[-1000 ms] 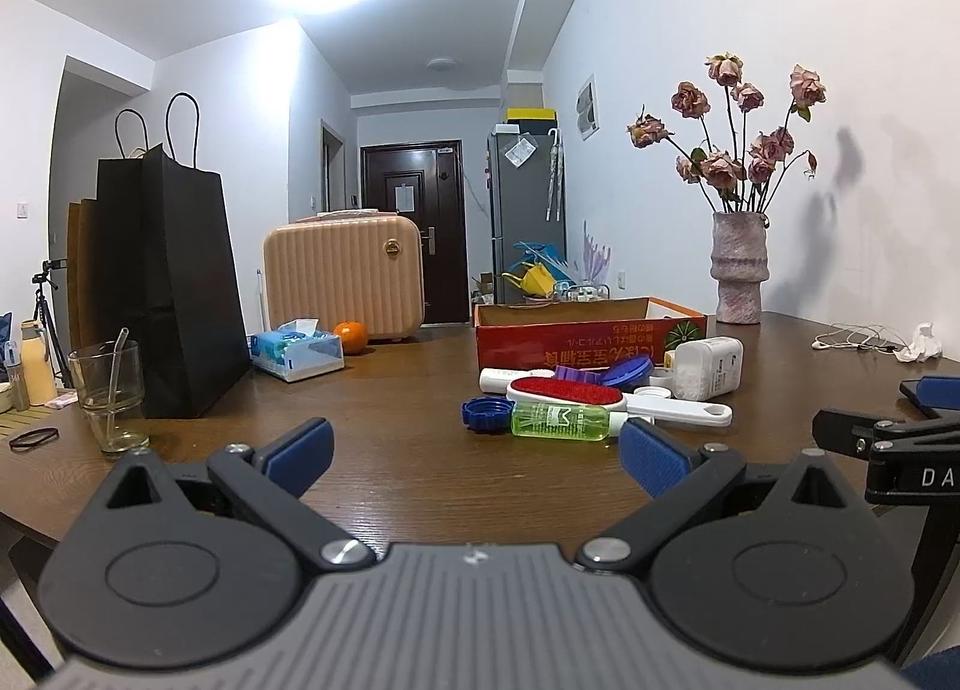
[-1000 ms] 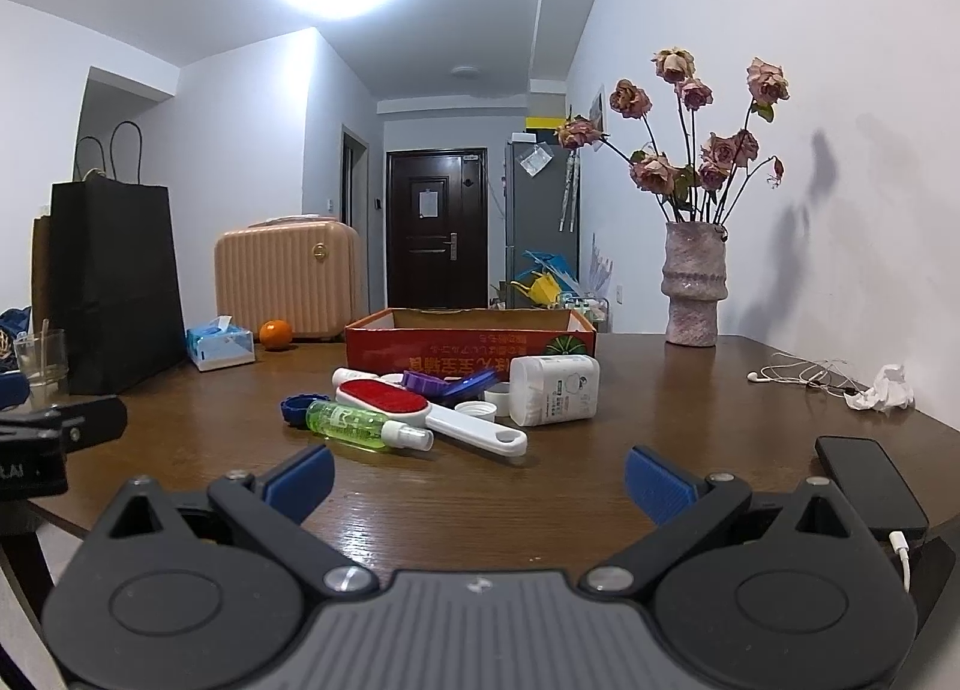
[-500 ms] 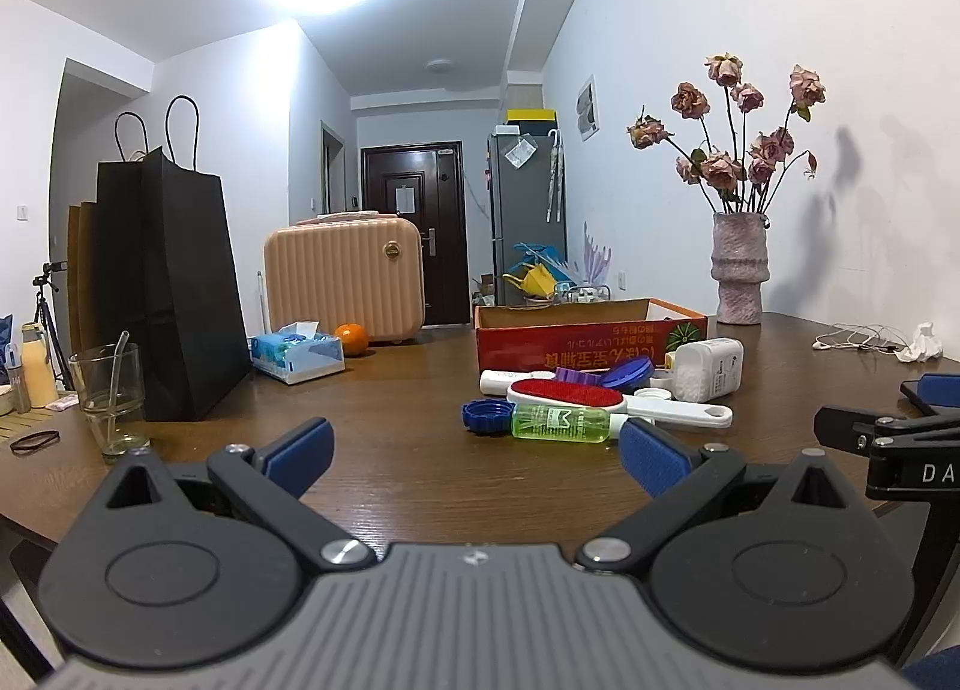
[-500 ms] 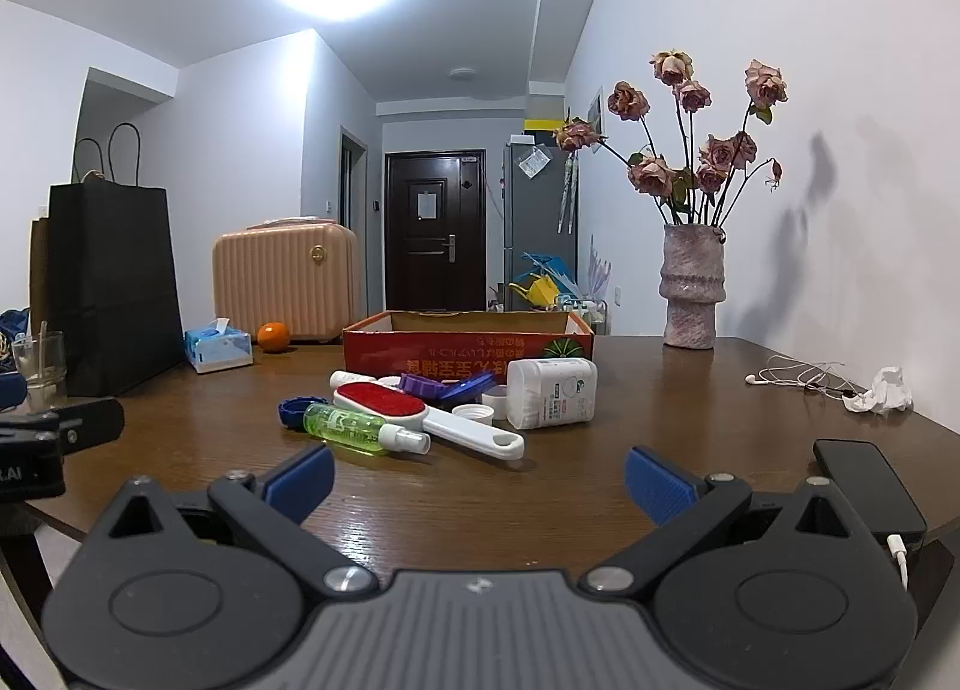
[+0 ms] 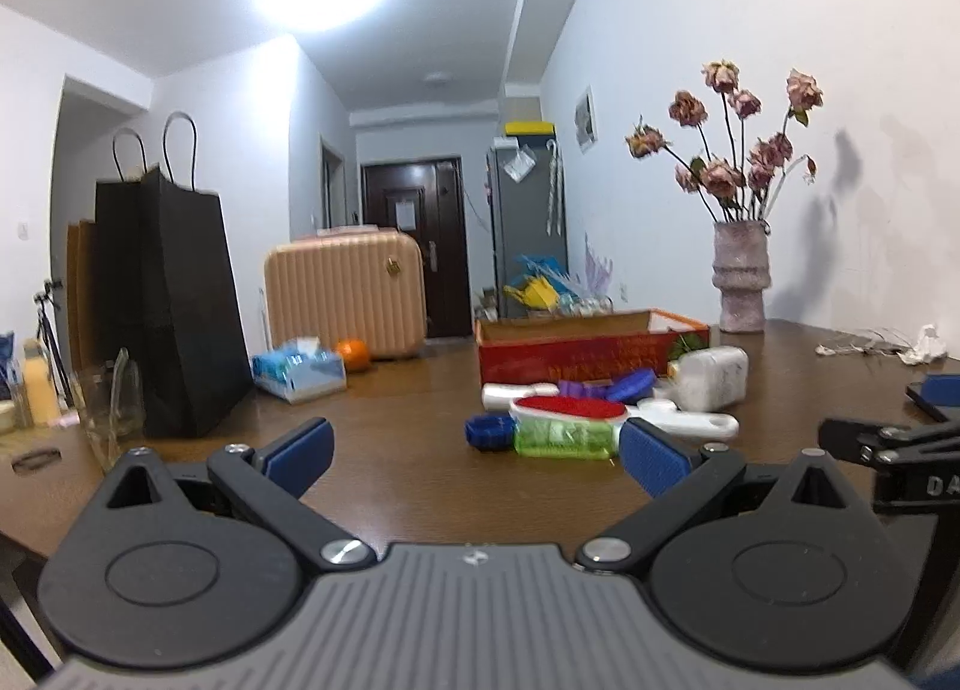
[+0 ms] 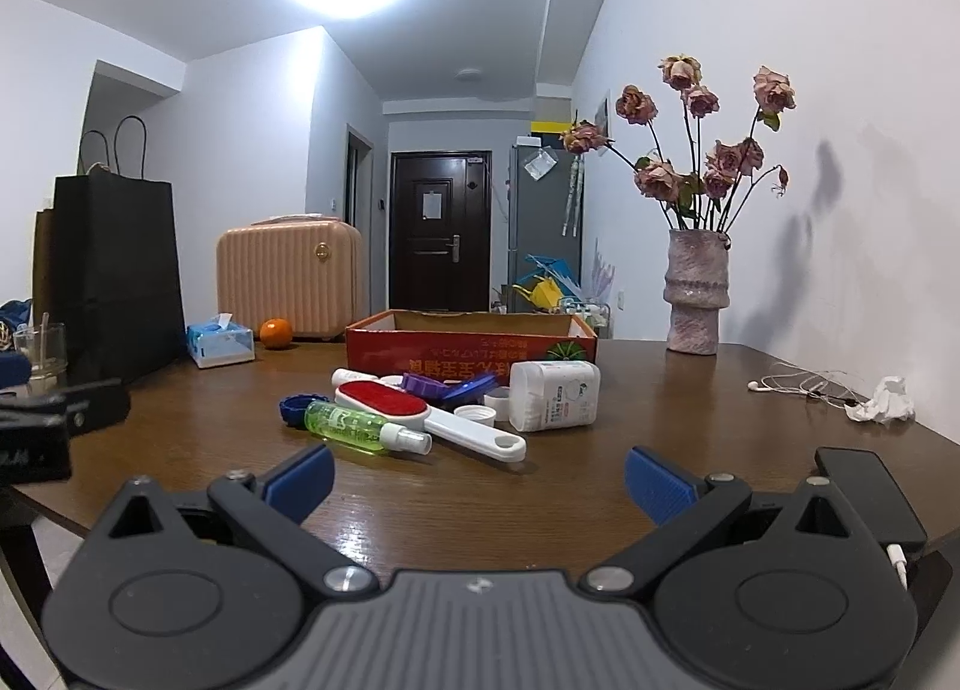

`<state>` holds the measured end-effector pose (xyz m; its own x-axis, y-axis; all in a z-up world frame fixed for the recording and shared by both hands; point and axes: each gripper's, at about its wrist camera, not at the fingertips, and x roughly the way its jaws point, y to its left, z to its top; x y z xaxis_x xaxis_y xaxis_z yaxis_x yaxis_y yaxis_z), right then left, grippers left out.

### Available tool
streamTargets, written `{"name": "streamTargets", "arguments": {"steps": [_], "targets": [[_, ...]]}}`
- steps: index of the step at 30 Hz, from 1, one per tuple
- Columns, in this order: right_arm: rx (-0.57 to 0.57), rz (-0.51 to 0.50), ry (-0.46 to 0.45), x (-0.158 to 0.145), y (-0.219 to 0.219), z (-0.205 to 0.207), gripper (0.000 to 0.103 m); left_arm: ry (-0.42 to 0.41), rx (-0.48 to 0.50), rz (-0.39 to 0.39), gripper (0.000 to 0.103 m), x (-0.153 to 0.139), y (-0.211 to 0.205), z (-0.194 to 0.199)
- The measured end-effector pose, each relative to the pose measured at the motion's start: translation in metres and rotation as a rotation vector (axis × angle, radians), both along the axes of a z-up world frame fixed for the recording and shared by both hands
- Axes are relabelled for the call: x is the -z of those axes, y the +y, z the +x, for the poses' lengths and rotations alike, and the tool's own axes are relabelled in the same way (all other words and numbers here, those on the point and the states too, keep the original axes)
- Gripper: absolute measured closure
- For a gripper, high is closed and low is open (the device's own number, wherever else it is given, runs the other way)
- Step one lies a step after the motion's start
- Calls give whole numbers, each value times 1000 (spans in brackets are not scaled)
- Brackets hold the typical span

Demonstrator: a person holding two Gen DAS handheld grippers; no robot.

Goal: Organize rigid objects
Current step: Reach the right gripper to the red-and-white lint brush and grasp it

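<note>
A pile of small items lies mid-table in front of a red cardboard box (image 6: 471,339): a green spray bottle (image 6: 360,426), a red-and-white lint brush (image 6: 420,411), a white jar (image 6: 555,396) on its side, a blue cap (image 6: 296,408), purple and blue pieces (image 6: 447,384) and white caps. The pile also shows in the left wrist view, with the green bottle (image 5: 561,438) and box (image 5: 576,351). My left gripper (image 5: 477,456) is open and empty, short of the pile. My right gripper (image 6: 479,480) is open and empty, also short of it.
A black paper bag (image 5: 174,306), a glass (image 5: 108,408), a tissue box (image 6: 219,345), an orange (image 6: 276,332) and a peach suitcase (image 6: 291,285) stand left and back. A vase of dried roses (image 6: 696,294), earphones (image 6: 798,384), crumpled paper (image 6: 885,402) and a phone (image 6: 864,486) are at right.
Both grippers have moved slightly forward toward the pile; the items look a bit nearer. Both stay open.
</note>
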<state>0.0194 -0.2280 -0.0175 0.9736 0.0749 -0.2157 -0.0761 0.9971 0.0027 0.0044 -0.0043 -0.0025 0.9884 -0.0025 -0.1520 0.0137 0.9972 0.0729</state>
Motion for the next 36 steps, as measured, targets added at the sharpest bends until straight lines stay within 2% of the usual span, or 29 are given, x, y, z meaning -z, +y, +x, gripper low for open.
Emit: {"name": "streamTargets", "arguments": {"steps": [4, 6, 12, 15, 17, 20, 25, 27, 30, 33, 36], "targets": [[14, 18, 36, 3, -6, 19, 0, -46, -13, 20, 0, -2, -2, 15], [-2, 33, 83, 3, -10, 35, 0, -45, -26, 23, 0, -3, -2, 28], [22, 17, 134, 5, -17, 84, 1, 48, -1, -34, 0, 0, 5, 74], [-17, 61, 190, 6, -27, 113, 12, 97, 16, -22, 0, 2, 5, 98], [-45, 136, 246, 7, -38, 135, 31, 115, 43, 12, 0, 2, 3, 116], [-51, 187, 310, 10, -48, 168, 38, 157, 95, 25, 0, -4, 2, 150], [-51, 118, 376, 19, -47, 203, 41, 314, 180, -29, 2, -10, 3, 227], [-44, 99, 389, 24, -47, 215, 47, 351, 198, -38, 5, -10, 2, 254], [-35, 127, 403, 25, -54, 225, 49, 408, 223, -56, 18, -8, 3, 292], [-41, 146, 422, 24, -59, 234, 54, 518, 235, -142, 29, -3, 12, 328], [-40, 172, 454, 26, -65, 244, 66, 585, 258, -187, 35, 3, 16, 351]]}}
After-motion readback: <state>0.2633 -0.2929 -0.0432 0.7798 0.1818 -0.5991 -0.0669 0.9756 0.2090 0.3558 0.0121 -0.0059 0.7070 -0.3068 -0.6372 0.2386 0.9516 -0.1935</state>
